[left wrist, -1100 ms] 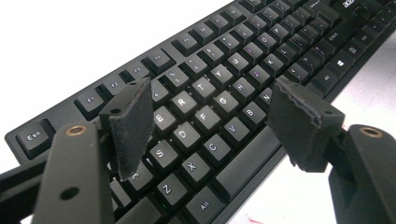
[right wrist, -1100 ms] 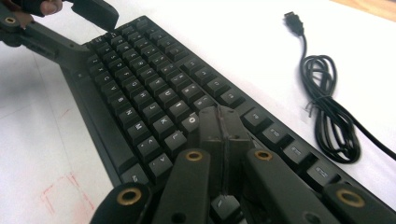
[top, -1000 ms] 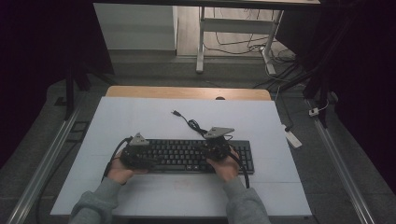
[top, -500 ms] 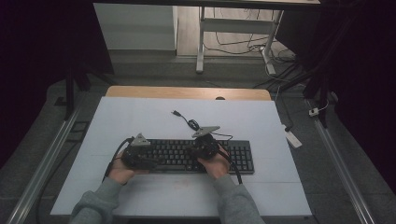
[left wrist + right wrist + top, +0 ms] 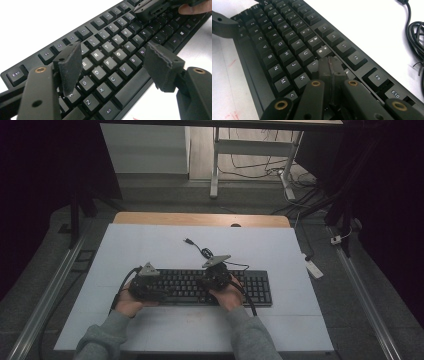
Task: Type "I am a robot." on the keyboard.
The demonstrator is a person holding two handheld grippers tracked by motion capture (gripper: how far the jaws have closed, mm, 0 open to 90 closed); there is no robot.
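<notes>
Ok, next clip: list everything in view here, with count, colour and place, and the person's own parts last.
keyboard: one, black, near middle of the table, under both tools.
cable: one, black, coiled on the table behind the keyboard.
table: one, white top with a wooden far edge.
white block: one, off the table's right edge.
left tool: one, black, jaws open over the keyboard's left letter keys.
right tool: one, black, jaws shut, tips down among the keys near I and K.
sleeves: two, grey, bottom edge.
</notes>
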